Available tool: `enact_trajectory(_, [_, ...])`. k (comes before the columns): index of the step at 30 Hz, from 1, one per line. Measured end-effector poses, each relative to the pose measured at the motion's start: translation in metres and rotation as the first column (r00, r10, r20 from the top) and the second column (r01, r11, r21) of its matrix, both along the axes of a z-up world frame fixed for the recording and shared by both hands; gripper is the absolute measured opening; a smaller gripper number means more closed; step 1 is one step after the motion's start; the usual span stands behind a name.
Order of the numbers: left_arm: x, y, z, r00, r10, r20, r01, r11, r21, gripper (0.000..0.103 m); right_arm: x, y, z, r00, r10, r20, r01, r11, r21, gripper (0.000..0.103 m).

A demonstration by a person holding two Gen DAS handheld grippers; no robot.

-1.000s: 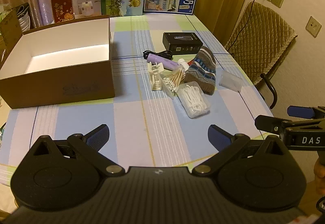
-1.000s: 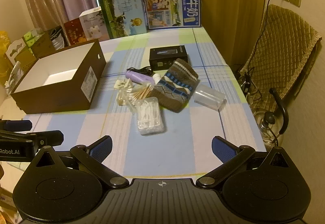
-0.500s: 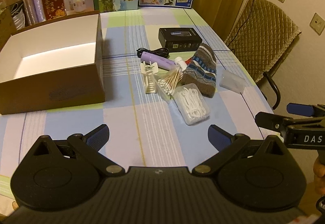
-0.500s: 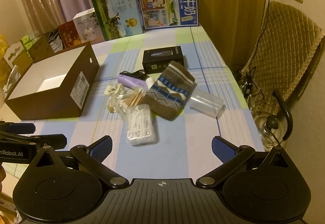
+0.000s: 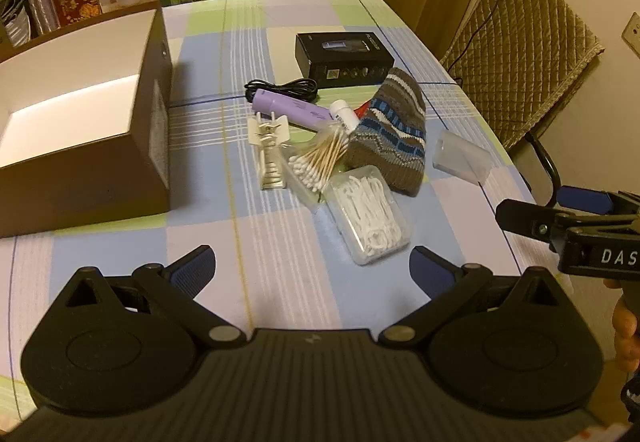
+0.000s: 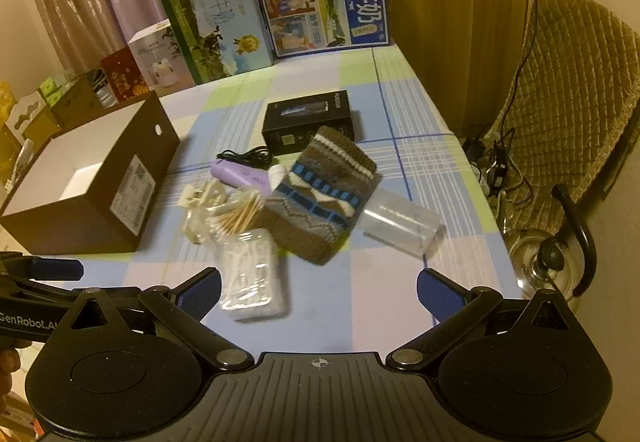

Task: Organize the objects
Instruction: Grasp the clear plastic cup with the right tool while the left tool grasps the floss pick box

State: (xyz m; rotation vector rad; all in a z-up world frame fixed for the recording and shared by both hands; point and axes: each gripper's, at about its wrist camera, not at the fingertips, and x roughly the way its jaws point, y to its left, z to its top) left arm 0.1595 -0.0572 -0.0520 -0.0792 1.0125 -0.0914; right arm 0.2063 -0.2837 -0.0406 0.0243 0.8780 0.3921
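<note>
Both tools empty, fingers spread wide. Left tool [image 5: 312, 266] hovers over the near tabletop [image 5: 120, 250]; right tool [image 6: 318, 288] hangs just short of the floss-pick case [image 6: 252, 278].

The clutter sits mid-tabletop, packed tight: floss-pick case nearest you, cotton swabs [image 5: 320, 161] in a loose bag against it, white clips [image 5: 268, 149] to the left, purple tube [image 5: 292, 107] and black cable [image 5: 280, 85] behind, knit sock [image 5: 392, 133] to the right, clear cup [image 5: 460, 157] lying on its side beside the sock, black box [image 5: 344, 53] farthest back. The open cardboard box [image 5: 80, 129], seemingly the likely bin, stands left, apart from the pile.

Take the floss-pick case first, I'd judge: nearest and rigid. Span its short sides, close squarely; slick plastic may slip.

Open room: bare tabletop between pile and cardboard box. Clear the near wall when carrying over. The cup lies near the right edge and may roll; the swab bag touches the case and may drag.
</note>
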Motion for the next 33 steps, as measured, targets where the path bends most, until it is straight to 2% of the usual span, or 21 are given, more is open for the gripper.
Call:
enact_trajectory(5, [0.019, -0.015, -0.011, 1.0, -0.009, -0.027, 0.009, 1.0, -0.006, 0.102, 0.017, -0.009, -0.011, 0.999, 0.029, 0.019, -0.029, 0.999, -0.023, 0.101])
enact_trajectory(14, [0.057, -0.046, -0.042, 0.997, 0.008, -0.077, -0.009, 1.0, -0.012, 0.101, 0.054, -0.031, -0.03, 0.999, 0.053, -0.01, -0.053, 0.998, -0.017, 0.101])
enact_trajectory(27, [0.1, -0.068, -0.085, 0.985, 0.065, -0.158, -0.062, 0.998, 0.02, 0.073, 0.089, -0.048, -0.044, 0.99, 0.143, 0.018, -0.143, 0.99, -0.007, 0.101])
enact_trajectory(31, [0.103, -0.066, -0.094, 0.982, 0.09, -0.167, -0.089, 0.996, 0.017, 0.069, 0.098, -0.047, -0.049, 0.982, 0.186, 0.025, -0.186, 0.983, -0.011, 0.101])
enact_trajectory(33, [0.101, -0.067, -0.094, 0.986, 0.093, -0.14, -0.09, 0.996, 0.023, 0.063, 0.101, -0.046, -0.052, 0.978, 0.207, 0.032, -0.207, 0.978, -0.015, 0.101])
